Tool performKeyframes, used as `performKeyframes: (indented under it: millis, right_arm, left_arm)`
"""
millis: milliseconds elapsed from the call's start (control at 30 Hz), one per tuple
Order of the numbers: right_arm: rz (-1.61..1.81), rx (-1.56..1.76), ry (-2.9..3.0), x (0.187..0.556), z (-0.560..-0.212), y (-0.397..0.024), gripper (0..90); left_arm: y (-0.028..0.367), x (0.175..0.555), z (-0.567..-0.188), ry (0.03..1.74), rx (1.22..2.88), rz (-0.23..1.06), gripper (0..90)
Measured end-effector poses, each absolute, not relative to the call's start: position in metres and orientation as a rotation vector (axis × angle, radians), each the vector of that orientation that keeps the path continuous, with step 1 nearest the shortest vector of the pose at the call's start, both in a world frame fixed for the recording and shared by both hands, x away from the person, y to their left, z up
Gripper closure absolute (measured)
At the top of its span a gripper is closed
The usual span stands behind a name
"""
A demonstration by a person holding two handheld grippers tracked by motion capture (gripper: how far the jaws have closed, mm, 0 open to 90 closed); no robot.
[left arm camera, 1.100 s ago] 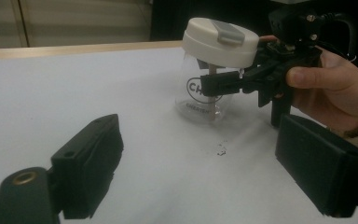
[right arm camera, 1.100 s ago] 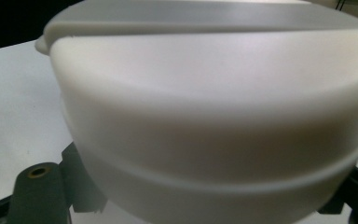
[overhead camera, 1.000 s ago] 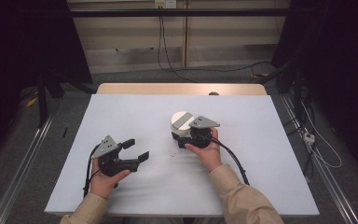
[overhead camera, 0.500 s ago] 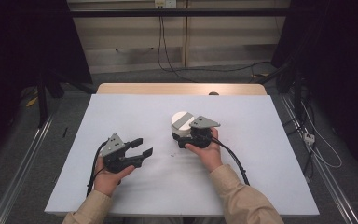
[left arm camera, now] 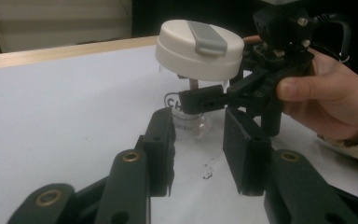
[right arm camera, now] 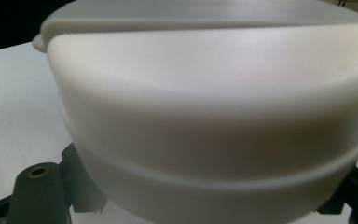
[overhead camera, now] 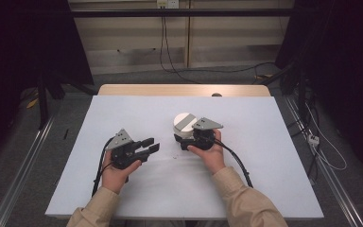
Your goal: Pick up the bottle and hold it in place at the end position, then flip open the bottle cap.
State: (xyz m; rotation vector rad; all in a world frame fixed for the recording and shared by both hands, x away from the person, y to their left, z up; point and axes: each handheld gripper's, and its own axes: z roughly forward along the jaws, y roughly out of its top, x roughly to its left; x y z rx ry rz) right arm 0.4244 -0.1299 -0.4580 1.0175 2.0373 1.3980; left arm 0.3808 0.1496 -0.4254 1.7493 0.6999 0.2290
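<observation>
Centrally, a white sheet [overhead camera: 123, 113] covered the table, and a strip of pale wood [overhead camera: 184, 90] showed along its far edge. Beyond the table, cables [overhead camera: 163, 42] hung down a beige wall panel, with dark curtains on both sides and grey floor around. A small dark smudge [left arm camera: 208, 169] marked the sheet on the near side of the jar.

The jar [overhead camera: 185, 125] stood upright a little right of the table's middle. Its body was clear, round and smooth, with dark printed letters partly legible [left arm camera: 172, 103]. Its lid [left arm camera: 199, 49] was broad, matte, cream-white and round-edged, wider than the body, with a flat grey bar [left arm camera: 207, 37] set across its top. In the right gripper view the lid [right arm camera: 205, 107] loomed very close.

The right gripper [overhead camera: 185, 140], black with a grey three-cornered plate [overhead camera: 207, 124] on top, was held by the right hand [overhead camera: 212, 153] directly on the near side of the jar. Its jaws were clamped on the clear body just below the lid, as the left gripper view showed [left arm camera: 200, 100].

The left gripper [overhead camera: 149, 145], held by the left hand [overhead camera: 115, 172], lay left of the jar and apart from it. Its jaws pointed toward the jar and stood apart with nothing between them; their inner pads [left arm camera: 242, 149] were flat, black and rectangular.
</observation>
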Motion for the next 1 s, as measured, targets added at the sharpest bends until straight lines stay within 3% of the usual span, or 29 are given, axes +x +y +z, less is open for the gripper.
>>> performKeyframes:
  millis: [233,800,1000]
  right_arm:
    - [1.397,1.017,2.038,0.425,-0.458,-0.130,18.6]
    - [1.397,1.019,2.039,0.425,-0.459,-0.130,18.6]
    - [1.396,1.021,2.039,0.425,-0.459,-0.129,18.6]
  left_arm:
    - [0.144,0.385,-0.422,0.702,1.755,0.204,73.5]
    - [0.130,0.394,-0.418,0.696,1.759,0.164,77.2]
    - [0.124,0.398,-0.417,0.676,1.775,0.129,83.0]
